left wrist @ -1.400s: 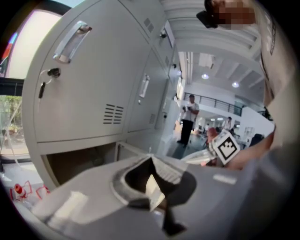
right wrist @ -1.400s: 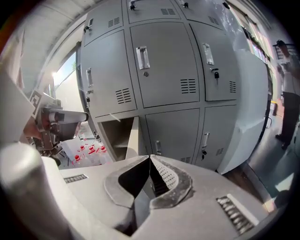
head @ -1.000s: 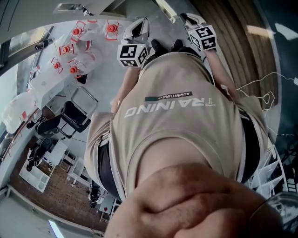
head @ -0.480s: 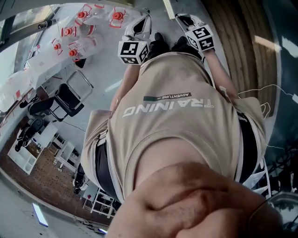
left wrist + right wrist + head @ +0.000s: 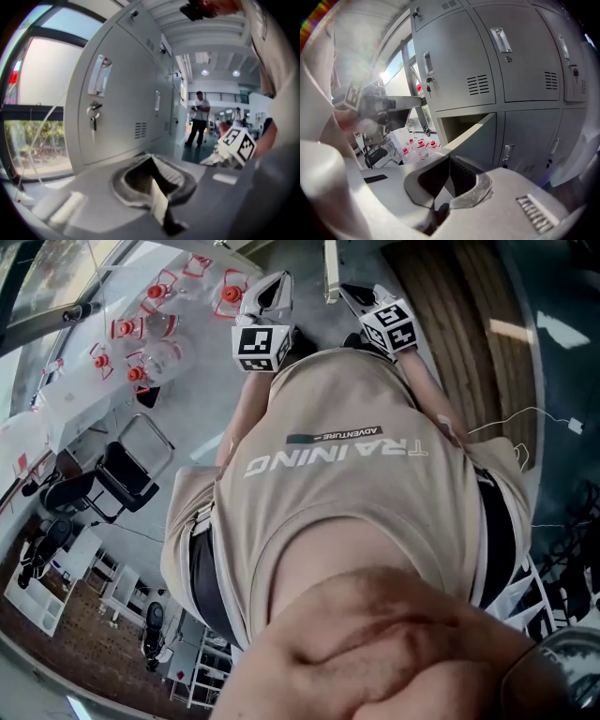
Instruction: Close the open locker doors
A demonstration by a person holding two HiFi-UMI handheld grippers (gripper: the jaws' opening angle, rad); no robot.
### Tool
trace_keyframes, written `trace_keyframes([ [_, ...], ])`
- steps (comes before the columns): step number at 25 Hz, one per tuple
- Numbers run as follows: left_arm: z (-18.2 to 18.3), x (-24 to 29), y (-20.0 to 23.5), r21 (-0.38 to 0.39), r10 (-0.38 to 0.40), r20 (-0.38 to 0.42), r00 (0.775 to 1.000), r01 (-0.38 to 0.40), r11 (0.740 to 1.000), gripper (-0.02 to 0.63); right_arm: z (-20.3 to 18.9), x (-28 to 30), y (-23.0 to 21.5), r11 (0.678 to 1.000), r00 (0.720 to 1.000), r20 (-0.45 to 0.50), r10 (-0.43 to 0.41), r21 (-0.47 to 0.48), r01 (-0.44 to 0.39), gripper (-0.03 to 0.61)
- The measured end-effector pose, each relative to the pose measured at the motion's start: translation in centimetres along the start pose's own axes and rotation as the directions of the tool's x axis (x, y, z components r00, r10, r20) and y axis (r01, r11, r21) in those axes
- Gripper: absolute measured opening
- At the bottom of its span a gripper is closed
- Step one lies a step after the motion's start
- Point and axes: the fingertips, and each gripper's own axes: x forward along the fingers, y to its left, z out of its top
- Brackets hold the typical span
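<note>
In the right gripper view a grey locker bank [image 5: 520, 61] fills the frame. One lower locker [image 5: 457, 123] stands open, its door [image 5: 480, 136] swung outward. My right gripper [image 5: 450, 159] is shut on nothing, its tips just below that door's edge. The left gripper view faces closed locker doors [image 5: 126, 108], one with a key [image 5: 93, 117] hanging in its lock. My left gripper [image 5: 151, 158] is also shut and empty. In the head view the left gripper [image 5: 265, 287] and the right gripper [image 5: 354, 289] are held side by side beyond the person's beige shirt [image 5: 347, 484].
Water bottles with red caps [image 5: 141, 334] stand on a white table at the left; they also show as bottles [image 5: 419, 143] in the right gripper view. A black office chair [image 5: 122, 479] is beside it. A person [image 5: 199, 117] stands far down the hall. A window [image 5: 33, 117] flanks the lockers.
Both grippers have shifted slightly up and apart in the head view. The view itself has swung, so the chair and bottles sit differently in the frame.
</note>
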Motion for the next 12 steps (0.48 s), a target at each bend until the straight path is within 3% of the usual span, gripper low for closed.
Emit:
trace_keyframes([
  [2,0.0,0.1,1.4,0.023,-0.014,0.001,1.000,0.014,1.000,0.000,0.6,1.0,0.7,1.000,1.000,-0.014,0.000,-0.018,0.000,0.015],
  [6,-0.7,-0.1,3.5,-0.006,-0.054,0.007,0.999,0.054,0.999,0.000,1.6,3.1,2.3,0.998,0.999,-0.033,-0.014,-0.066,0.012,0.015],
  [12,-2.1,-0.8,6.1,-0.014,-0.109,-0.002,0.994,0.109,0.994,0.000,1.8,6.1,4.2,0.999,0.999,-0.039,-0.033,-0.020,0.032,0.015],
])
